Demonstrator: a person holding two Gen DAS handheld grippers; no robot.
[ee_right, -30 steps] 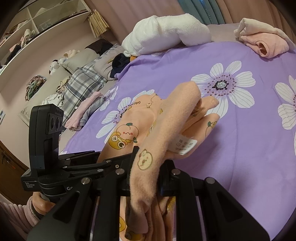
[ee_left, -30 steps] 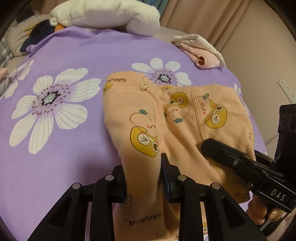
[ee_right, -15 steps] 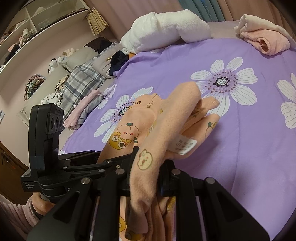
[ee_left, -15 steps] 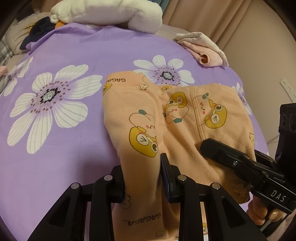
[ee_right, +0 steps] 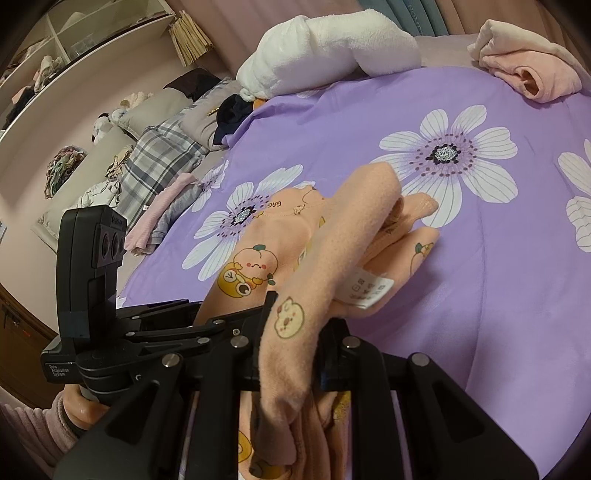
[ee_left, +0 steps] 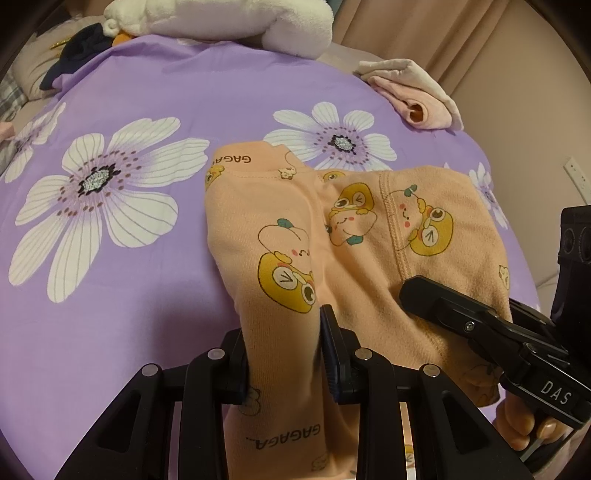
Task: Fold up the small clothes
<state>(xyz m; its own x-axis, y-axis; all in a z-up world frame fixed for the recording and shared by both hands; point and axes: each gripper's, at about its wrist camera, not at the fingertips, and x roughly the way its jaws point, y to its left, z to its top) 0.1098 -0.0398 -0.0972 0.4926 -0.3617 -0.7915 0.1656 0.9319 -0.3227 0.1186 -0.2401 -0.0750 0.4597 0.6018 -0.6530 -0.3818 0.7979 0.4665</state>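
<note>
A small peach garment (ee_left: 332,236) printed with yellow cartoon figures lies partly folded on the purple flowered bedsheet (ee_left: 110,288). My left gripper (ee_left: 284,354) is shut on its near left edge, the cloth running up between the fingers. My right gripper (ee_right: 295,343) is shut on the garment's (ee_right: 351,236) near right edge, lifted into a ridge with a white care label (ee_right: 369,290) hanging out. The right gripper also shows at the lower right of the left wrist view (ee_left: 480,325), and the left one at the left of the right wrist view (ee_right: 147,325).
A folded pink and cream garment (ee_left: 413,92) lies at the bed's far right. A rolled white towel (ee_left: 229,18) and dark clothes (ee_left: 77,48) lie at the far edge. Plaid and pink clothes (ee_right: 159,162) are piled off the bed's left side, below shelves (ee_right: 55,48).
Both grippers have moved slightly forward over the bed while keeping hold of the garment. The fold looks about the same.
</note>
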